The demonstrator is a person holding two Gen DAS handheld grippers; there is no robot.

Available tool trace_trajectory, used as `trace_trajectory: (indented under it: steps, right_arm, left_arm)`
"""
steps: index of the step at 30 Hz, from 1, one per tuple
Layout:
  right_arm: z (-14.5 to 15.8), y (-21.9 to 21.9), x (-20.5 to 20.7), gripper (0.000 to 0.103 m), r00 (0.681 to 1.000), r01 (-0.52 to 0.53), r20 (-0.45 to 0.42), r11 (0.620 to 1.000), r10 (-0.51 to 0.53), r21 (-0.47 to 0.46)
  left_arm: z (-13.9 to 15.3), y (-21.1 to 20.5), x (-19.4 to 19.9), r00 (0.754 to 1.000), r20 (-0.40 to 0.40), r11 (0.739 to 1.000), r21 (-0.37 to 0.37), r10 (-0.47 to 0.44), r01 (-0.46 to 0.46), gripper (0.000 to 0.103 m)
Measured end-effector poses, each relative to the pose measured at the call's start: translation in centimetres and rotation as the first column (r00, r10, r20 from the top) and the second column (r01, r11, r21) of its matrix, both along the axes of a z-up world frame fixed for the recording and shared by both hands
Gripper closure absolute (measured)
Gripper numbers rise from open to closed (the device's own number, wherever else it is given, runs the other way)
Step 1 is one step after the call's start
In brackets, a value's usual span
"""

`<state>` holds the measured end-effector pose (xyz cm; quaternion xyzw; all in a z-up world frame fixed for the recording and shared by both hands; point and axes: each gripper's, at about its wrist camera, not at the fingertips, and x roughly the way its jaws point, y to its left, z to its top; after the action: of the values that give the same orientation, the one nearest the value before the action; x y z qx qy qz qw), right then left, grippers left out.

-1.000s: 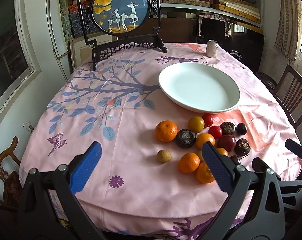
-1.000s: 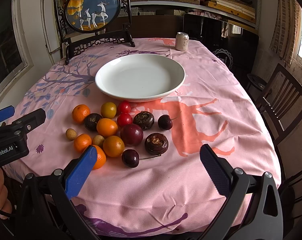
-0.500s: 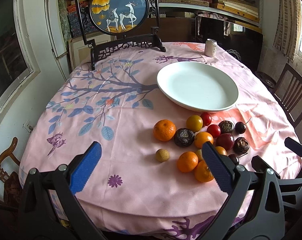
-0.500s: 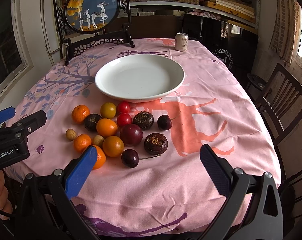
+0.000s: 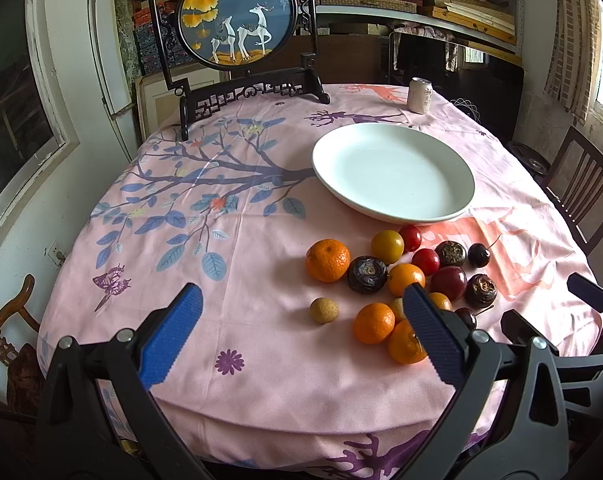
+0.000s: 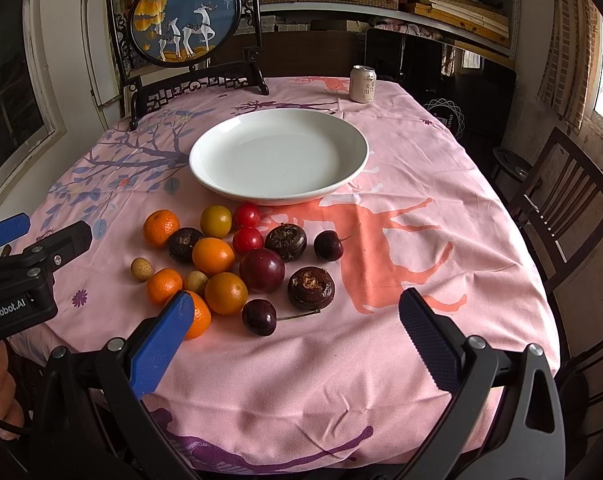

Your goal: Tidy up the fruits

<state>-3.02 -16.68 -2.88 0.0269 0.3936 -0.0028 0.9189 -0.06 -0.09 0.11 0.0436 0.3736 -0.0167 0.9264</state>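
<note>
A cluster of small fruits lies on the pink tablecloth in front of a large empty white plate [image 5: 393, 172] [image 6: 279, 156]: oranges [image 5: 327, 260] [image 6: 225, 293], a yellow plum [image 6: 216, 221], red cherry tomatoes [image 6: 247, 240], a dark plum [image 6: 262, 270], cherries [image 6: 259, 317], water chestnuts [image 6: 311, 288] and small tan longans [image 5: 324, 310]. My left gripper [image 5: 301, 336] is open and empty, above the near table edge left of the fruits. My right gripper [image 6: 293, 332] is open and empty, above the near edge before the cherries.
A round deer picture on a black stand [image 5: 237, 16] stands at the table's far left. A drink can [image 6: 363, 84] stands at the far right. Wooden chairs [image 6: 561, 200] stand to the right. The left gripper's body [image 6: 25, 272] shows at the right wrist view's left edge.
Both grippers have hardly moved; the view has shifted very slightly. The fruits and plate stay in place.
</note>
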Motion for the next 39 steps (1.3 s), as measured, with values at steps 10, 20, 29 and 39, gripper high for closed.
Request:
trace_trajectory:
  steps: [10,20,29,39]
  right_arm:
    - [0.02,0.07,0.01,0.001,1.000,-0.001,0.000,1.000,0.001,-0.001]
    - [-0.09,0.20,0.00,0.001,1.000,-0.002,0.000,1.000,0.002,-0.001]
    - [-0.13,0.10,0.04,0.001,1.000,-0.002,0.000,1.000,0.002,-0.001]
    - [-0.05,0.10,0.00,0.001,1.000,-0.004,0.000,1.000,0.004,-0.002]
  left_arm:
    - [0.02,0.02,0.01,1.000,-0.001,1.000,0.000,0.000,0.000,0.002]
    - [0.04,0.02,-0.01,1.000,0.001,1.000,0.000,0.000,0.000,0.002]
    - [0.03,-0.47,-0.14,1.000,0.005,1.000,0.001,0.001,-0.001,0.002]
    - [-0.20,-0.26,-0.16,1.000,0.001,1.000,0.000,0.000,0.000,0.002]
